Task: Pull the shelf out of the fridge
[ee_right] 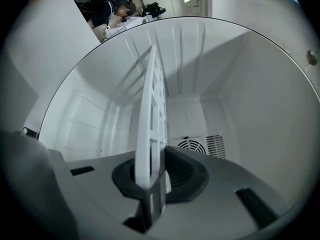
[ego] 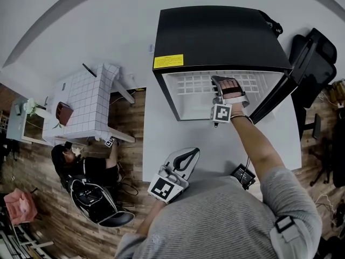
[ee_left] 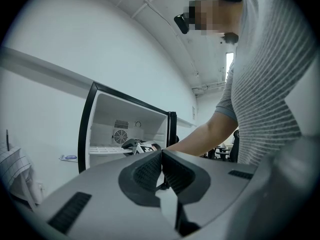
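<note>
The right hand-held gripper [ee_right: 151,176] is gripping the white shelf [ee_right: 152,109] edge inside the fridge [ego: 215,36]; the left hand-held gripper [ee_left: 161,159] is hanging closed, empty.

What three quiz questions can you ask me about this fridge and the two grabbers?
1. True or false: the fridge stands open.
2. What is the right hand-held gripper clamped on? A) a bottle B) the white shelf C) a cup
3. Fill in: the left hand-held gripper holds nothing, and its jaws are ____ (open or shut).

Key: 1 true; 2 B; 3 shut.
</note>
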The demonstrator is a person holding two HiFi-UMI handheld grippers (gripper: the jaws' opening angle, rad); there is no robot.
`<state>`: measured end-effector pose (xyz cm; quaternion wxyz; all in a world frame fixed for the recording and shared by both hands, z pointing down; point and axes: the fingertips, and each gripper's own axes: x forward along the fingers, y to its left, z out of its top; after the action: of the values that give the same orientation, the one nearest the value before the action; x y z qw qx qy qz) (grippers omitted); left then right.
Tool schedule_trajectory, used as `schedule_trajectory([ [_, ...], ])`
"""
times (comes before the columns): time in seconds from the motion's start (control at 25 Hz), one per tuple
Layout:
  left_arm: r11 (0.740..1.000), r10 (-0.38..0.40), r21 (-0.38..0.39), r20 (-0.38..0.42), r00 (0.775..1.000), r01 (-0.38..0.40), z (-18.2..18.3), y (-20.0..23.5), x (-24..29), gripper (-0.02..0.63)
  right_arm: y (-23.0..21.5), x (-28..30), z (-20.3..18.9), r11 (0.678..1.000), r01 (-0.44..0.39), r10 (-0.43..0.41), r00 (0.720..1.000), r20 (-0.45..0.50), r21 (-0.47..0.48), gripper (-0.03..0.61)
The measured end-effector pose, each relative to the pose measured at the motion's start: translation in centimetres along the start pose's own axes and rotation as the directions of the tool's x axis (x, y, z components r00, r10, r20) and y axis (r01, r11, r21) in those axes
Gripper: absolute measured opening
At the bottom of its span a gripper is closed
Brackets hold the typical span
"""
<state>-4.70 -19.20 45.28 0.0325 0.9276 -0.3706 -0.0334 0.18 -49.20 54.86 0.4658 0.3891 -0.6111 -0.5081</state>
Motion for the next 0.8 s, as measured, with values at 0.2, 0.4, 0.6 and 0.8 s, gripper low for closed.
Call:
schedule_trajectory([
  [0.2,1.0,-0.016,0.002,0.007,1.0,0.016,0.24,-0.08,0.31,0.011,0.19,-0.06,0.05,1.0,-0.015,0.015,1.0,-0.005,0.014,0.038],
  [0.4,1.0,-0.025,0.007,0.009,1.0,0.025,0.38,-0.07,0.53,0.012,0.09,-0.08,-0.03,1.0,-0.019,0.019,1.0,-0.012,0.01,0.038],
  [0.6,0.999,-0.037,-0.005,0.006,0.999,0.037,0.36,-0.11,0.64,0.011,0.12,-0.11,0.01,1.0,-0.031,0.031,0.999,-0.024,0.004,0.038],
  [0.8,0.999,-0.037,-0.016,0.013,0.999,0.037,0.67,0.27,0.64,0.012,0.05,-0.22,-0.02,0.999,-0.036,0.036,0.999,-0.031,0.012,0.038],
])
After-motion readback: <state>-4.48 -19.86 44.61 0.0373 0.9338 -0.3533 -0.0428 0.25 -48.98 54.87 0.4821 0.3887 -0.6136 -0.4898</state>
